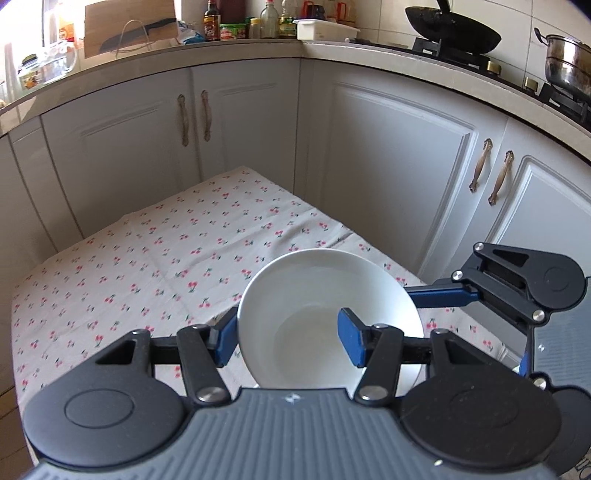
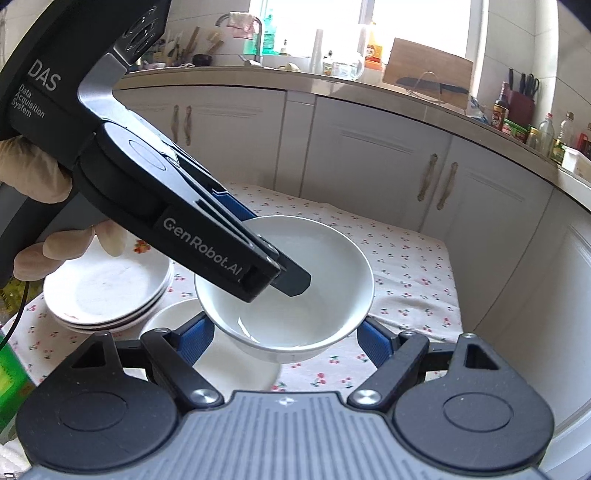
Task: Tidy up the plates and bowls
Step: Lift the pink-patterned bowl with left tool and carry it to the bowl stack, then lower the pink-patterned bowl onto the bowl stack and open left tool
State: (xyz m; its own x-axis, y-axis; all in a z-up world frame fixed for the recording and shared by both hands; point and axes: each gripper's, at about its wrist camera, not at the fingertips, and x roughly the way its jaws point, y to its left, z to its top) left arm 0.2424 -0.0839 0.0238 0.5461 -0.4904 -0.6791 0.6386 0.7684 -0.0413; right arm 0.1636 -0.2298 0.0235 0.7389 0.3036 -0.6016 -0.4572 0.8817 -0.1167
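A white bowl [image 1: 325,295] hangs tilted above the cherry-print tablecloth [image 1: 147,258]. My left gripper [image 1: 288,332] is shut on the bowl's near rim, one blue finger inside and one outside. In the right wrist view the same bowl [image 2: 295,295] sits between my right gripper's [image 2: 284,343] blue fingers, which stand wide apart and do not clamp it. The left gripper [image 2: 273,273] reaches into the bowl from the upper left. A stack of white plates [image 2: 107,291] lies to the left, and another white plate [image 2: 232,365] lies under the bowl.
Grey cabinet doors [image 1: 388,155] wrap around the far and right sides of the table. The counter [image 1: 258,48] holds bottles, a cutting board, a wok [image 1: 454,29] and a steel pot. A green object [image 2: 11,384] stands at the table's left edge.
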